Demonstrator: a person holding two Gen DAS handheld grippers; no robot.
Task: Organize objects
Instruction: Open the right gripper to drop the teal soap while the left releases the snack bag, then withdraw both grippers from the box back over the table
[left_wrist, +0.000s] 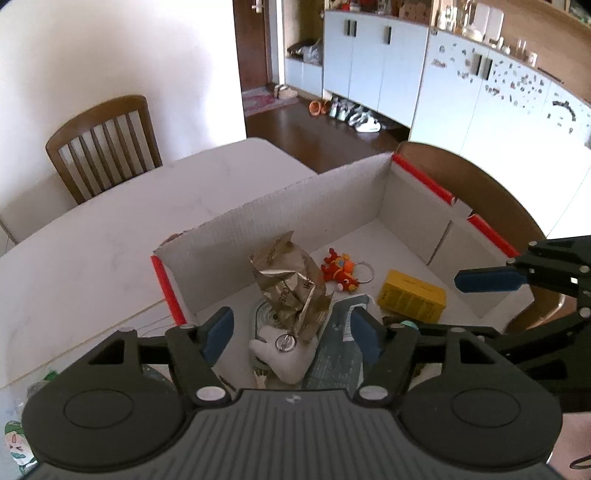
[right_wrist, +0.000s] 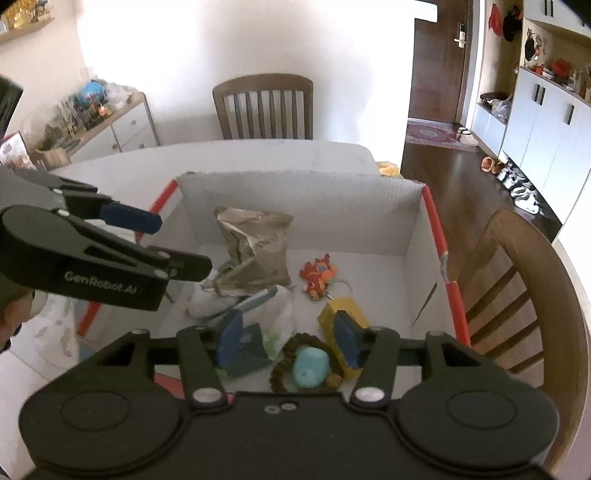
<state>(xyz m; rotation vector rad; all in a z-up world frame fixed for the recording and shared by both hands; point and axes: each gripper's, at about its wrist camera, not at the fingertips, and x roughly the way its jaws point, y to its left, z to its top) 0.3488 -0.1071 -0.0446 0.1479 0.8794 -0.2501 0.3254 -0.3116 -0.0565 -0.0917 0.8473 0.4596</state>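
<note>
Inside the cardboard box (right_wrist: 413, 229), a crumpled foil bag (right_wrist: 255, 245) stands upright w/ a red toy (right_wrist: 318, 275), yellow carton (right_wrist: 341, 314) & white plush (left_wrist: 282, 356) nearby. Left gripper (left_wrist: 291, 334) & right gripper (right_wrist: 290, 341) both hang wide open, empty. Bag prob. light, crinkly, slippery; best pinched at the top fold.

My left claw (left_wrist: 291, 334): matte black plastic body with two round domed housings, a ribbed grey centre plate carrying a small white mark, silver rivet heads at each linkage joint, and blue rubber fingertips (left_wrist: 218, 334). My right claw (right_wrist: 288, 339): the same black build, silver rivets, blue fingertips (right_wrist: 229, 338). White "GenRobot.AI" lettering shows on the left claw's side.
</note>
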